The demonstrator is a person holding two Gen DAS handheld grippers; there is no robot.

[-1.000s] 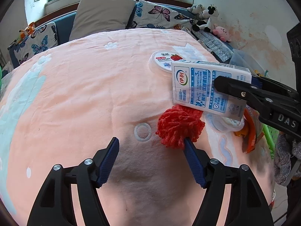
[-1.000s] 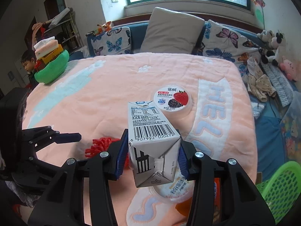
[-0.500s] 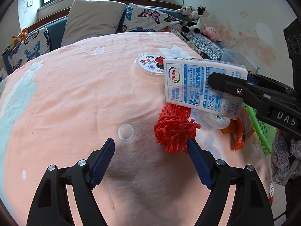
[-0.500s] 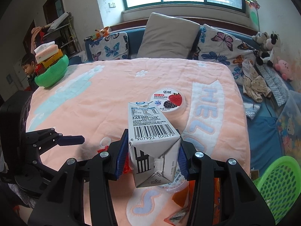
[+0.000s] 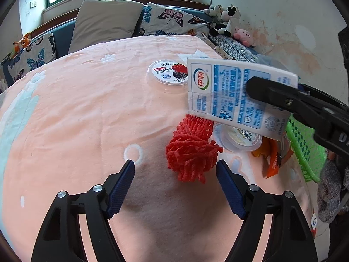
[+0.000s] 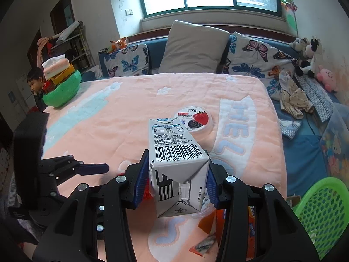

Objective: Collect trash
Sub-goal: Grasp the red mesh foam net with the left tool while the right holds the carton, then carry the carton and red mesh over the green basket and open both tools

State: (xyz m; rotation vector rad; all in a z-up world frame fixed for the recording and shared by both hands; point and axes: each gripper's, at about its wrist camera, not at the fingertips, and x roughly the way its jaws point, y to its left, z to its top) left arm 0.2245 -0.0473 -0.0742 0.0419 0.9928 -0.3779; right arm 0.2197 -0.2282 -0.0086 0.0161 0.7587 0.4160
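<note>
My right gripper (image 6: 177, 181) clamps the milk carton (image 6: 174, 152), held up over the pink blanket (image 5: 87, 100). My left gripper (image 5: 175, 175) hangs spread wide, nothing in it, the red foam net (image 5: 192, 150) lying just ahead between its fingers. A yogurt cup (image 5: 169, 74) lies beyond, a green basket (image 6: 322, 209) off the bed's edge.

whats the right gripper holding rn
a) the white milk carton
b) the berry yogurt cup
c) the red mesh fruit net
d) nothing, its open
a: in the right wrist view the right gripper has both blue pads pressed on the sides of the white milk carton, lifted off the blanket; the red mesh net and berry yogurt cup lie untouched.
</note>
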